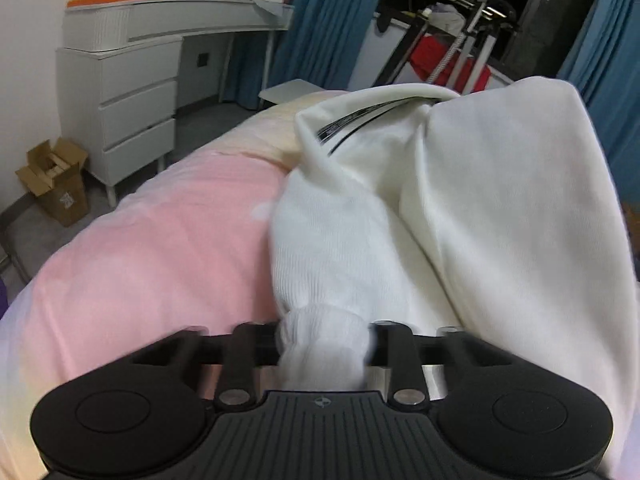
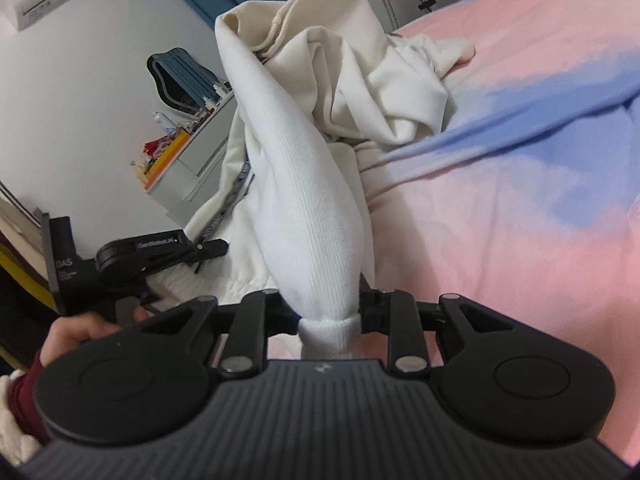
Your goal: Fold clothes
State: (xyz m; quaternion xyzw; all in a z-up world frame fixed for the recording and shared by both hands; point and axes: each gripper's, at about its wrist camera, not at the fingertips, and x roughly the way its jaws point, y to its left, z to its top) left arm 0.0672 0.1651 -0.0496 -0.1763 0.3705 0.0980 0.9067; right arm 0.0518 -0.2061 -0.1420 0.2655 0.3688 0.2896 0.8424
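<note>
Left hand (image 2: 76, 332): bare, dark red sleeve at the wrist, wrapped round the handle of its tool at the left edge of the right wrist view.
Left gripper (image 1: 325, 340): black two-finger tool, level, jaws clenched on a bunched ribbed cuff.
Garment (image 1: 460, 208): white knit top with ribbed cuffs, lifted and draped between both tools, its crumpled far end resting on the bed.
Right gripper (image 2: 329, 316): black two-finger tool, jaws clamped on the other ribbed cuff (image 2: 326, 330), the sleeve rising upright from it.
Bed cover (image 2: 520, 200): soft pink and blue fabric beneath and to the right.
</note>
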